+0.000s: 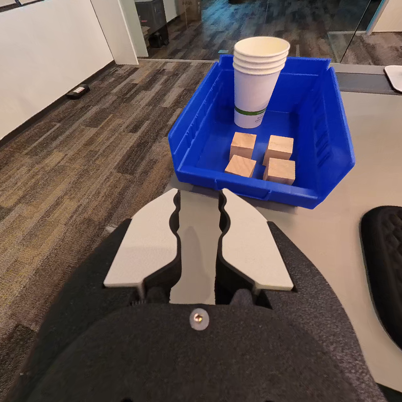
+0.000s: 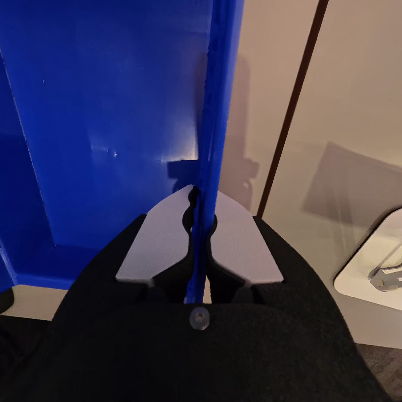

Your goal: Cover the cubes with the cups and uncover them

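A blue bin [image 1: 239, 187] stands at the table's left corner. In it a stack of several white paper cups [image 1: 255, 87] stands upright at the back, mouths up. Several wooden cubes [image 1: 242, 145] sit in a square in front of the stack, uncovered. My left gripper [image 1: 199, 191] is open and empty, just short of the bin's front rim. My right gripper [image 2: 206, 190] is shut on the thin side wall of a blue bin [image 2: 221, 87]. No cups or cubes show in the right wrist view. I cannot tell whether it is the same bin.
The grey table [image 1: 359, 152] runs to the right of the bin. A black padded object [image 1: 382, 272] lies at the right edge. A white tray [image 2: 369, 261] sits right of my right gripper. Carpeted floor [image 1: 76, 163] drops off to the left.
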The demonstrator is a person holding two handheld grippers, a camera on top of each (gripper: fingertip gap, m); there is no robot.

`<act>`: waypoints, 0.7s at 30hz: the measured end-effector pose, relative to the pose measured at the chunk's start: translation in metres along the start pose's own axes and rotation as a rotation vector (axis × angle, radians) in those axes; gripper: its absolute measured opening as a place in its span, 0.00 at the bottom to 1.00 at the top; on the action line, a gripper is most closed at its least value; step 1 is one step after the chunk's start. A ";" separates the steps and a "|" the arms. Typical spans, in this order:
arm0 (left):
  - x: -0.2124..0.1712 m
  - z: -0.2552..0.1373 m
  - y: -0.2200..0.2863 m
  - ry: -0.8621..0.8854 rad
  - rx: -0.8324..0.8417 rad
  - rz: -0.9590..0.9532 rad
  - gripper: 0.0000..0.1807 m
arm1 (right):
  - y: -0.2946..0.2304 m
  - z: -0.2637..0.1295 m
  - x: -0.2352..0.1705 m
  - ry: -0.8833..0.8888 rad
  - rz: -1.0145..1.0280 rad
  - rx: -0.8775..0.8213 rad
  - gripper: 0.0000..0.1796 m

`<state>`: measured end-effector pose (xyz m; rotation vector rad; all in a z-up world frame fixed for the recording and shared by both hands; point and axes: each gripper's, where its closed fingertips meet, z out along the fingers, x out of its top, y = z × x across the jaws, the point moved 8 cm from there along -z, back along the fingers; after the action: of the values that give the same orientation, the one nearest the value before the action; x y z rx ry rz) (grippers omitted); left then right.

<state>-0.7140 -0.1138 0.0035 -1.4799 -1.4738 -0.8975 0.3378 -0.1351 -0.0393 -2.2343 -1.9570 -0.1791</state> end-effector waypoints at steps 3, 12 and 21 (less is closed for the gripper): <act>0.002 0.000 0.006 -0.002 0.005 0.009 0.18 | 0.009 0.003 -0.003 -0.004 0.012 0.020 0.04; 0.006 0.007 0.018 -0.007 -0.005 0.016 0.18 | 0.020 0.001 -0.009 0.002 0.034 0.031 0.03; 0.013 0.009 0.019 0.017 -0.048 -0.010 0.23 | 0.014 -0.015 -0.010 0.059 -0.091 -0.212 0.16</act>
<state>-0.6947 -0.0995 0.0103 -1.4972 -1.4578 -0.9558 0.3509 -0.1494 -0.0269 -2.2347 -2.0978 -0.4798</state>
